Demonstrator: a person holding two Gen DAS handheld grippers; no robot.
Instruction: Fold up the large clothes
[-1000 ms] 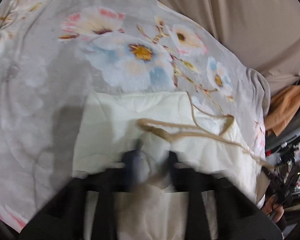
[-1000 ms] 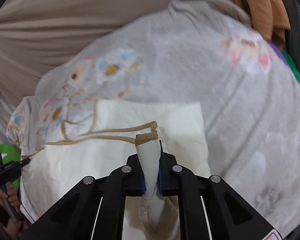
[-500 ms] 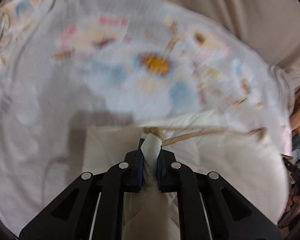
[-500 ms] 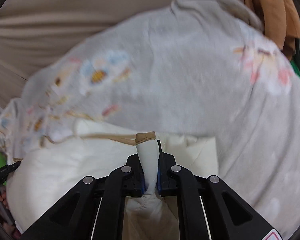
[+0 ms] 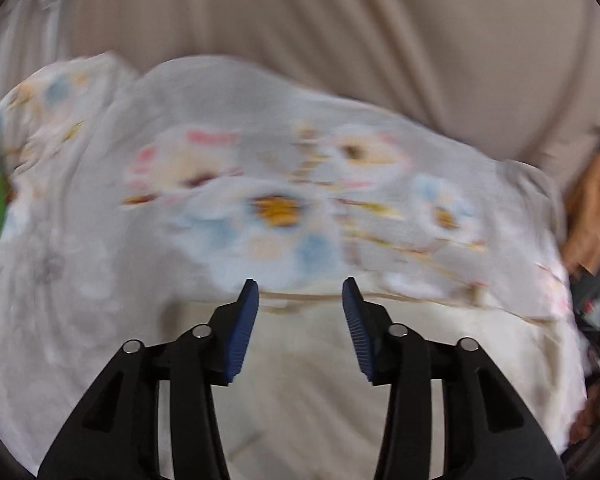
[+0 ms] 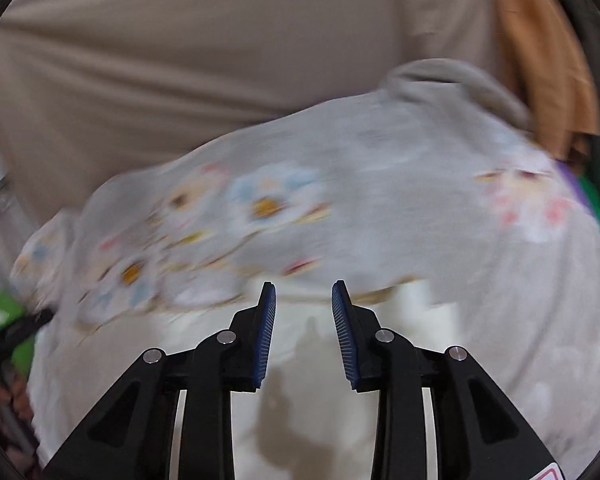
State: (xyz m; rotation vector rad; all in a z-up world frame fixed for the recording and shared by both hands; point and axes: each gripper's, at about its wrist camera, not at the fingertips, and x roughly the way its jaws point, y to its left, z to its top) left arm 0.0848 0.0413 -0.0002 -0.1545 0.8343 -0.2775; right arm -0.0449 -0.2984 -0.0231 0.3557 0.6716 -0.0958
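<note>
while both tongs hang open and empty, the cream garment fills the lower frame under the left tongs and right tongs, its long edge running left-right across the flowered blanket, neither side clearly nearer

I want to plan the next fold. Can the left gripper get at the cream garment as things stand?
Probably yes. The left gripper has its jaws open and empty, and the cream garment lies spread right below and ahead of it on the floral blanket. Nothing shows between them. The picture is blurred, so the garment's edge is hard to judge.
</note>
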